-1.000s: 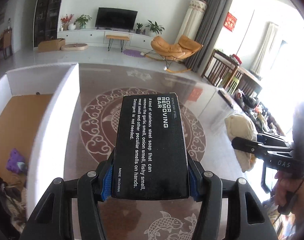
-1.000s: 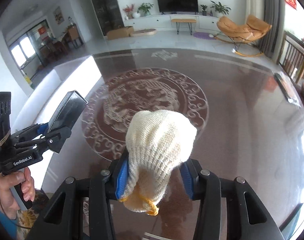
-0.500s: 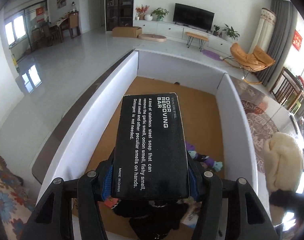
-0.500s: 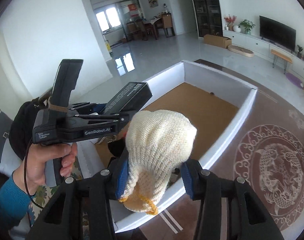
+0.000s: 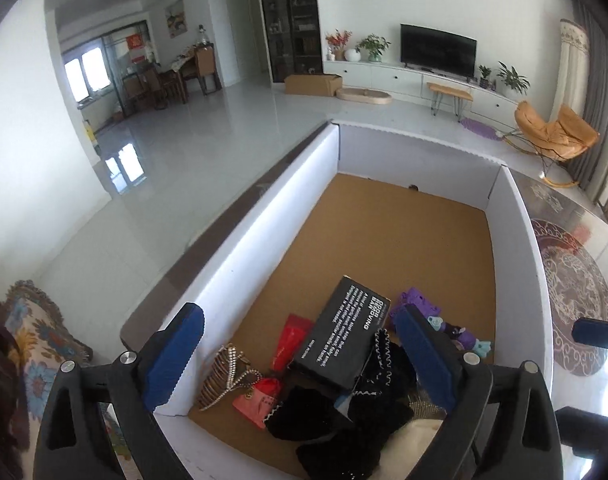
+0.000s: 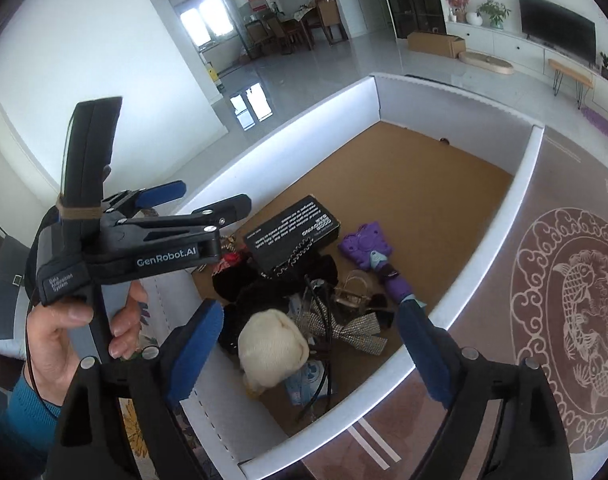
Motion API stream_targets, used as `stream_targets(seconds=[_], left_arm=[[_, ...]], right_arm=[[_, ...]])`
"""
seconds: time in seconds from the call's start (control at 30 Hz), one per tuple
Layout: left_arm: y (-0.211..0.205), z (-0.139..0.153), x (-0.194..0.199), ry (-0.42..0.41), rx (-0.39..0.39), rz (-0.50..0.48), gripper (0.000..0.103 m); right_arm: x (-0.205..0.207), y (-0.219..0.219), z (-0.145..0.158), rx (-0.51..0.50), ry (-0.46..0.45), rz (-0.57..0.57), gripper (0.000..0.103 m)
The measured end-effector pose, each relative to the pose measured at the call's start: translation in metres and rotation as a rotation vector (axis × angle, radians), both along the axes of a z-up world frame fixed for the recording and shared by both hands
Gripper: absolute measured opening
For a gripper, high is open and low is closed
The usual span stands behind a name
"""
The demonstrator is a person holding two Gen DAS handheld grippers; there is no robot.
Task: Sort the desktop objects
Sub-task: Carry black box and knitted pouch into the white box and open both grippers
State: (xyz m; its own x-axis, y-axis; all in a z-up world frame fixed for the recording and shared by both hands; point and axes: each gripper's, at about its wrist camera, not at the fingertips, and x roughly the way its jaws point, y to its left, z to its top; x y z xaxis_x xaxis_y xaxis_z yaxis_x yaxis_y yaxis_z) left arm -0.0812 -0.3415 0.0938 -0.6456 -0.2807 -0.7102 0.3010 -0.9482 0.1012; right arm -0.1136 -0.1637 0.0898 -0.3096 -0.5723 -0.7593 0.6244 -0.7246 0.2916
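While both sets of jaws were opening with nothing between them, the left gripper [image 5: 299, 354] and right gripper [image 6: 310, 344] were recorded above the white box [image 6: 522, 184]. Inside it lay the odor removing bar carton [image 5: 338, 346] and cream knitted hat [image 6: 272, 347]. Deposit was judged complete; retrieval of further desktop items was required.

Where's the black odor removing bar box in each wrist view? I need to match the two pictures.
Left wrist: black box lies low centre in the white bin, tilted, resting on the dark fabrics.
Right wrist: black box sits mid-frame, near the bin's left wall, just right of the left gripper.
Shared landmark: the purple toy, immediately right of the box in both views.
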Motion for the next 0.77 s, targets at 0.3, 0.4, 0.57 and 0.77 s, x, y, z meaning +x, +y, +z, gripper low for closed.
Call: stream_targets(seconds=[0.3,0.4,0.57,0.77], left_arm=[[0.021,0.006,0.033,0.048,-0.039,0.230,0.098],[0.023,-0.002,0.031,-0.026,0.003,0.179,0.098],[0.026,-0.007,0.040,-0.011,-0.016,0.216,0.098],[0.023,-0.003,0.050,0.033,0.032,0.224,0.098]], right_arm=[[-0.013,0.022,0.020,0.098,0.081,-0.051,0.092],[-0.010,0.027,0.018,0.107,0.073,-0.051,0.092],[-0.005,0.022,0.015,0.125,0.080,-0.033,0.092],[-0.003,0.016,0.016,0.126,0.089,-0.020,0.092]])
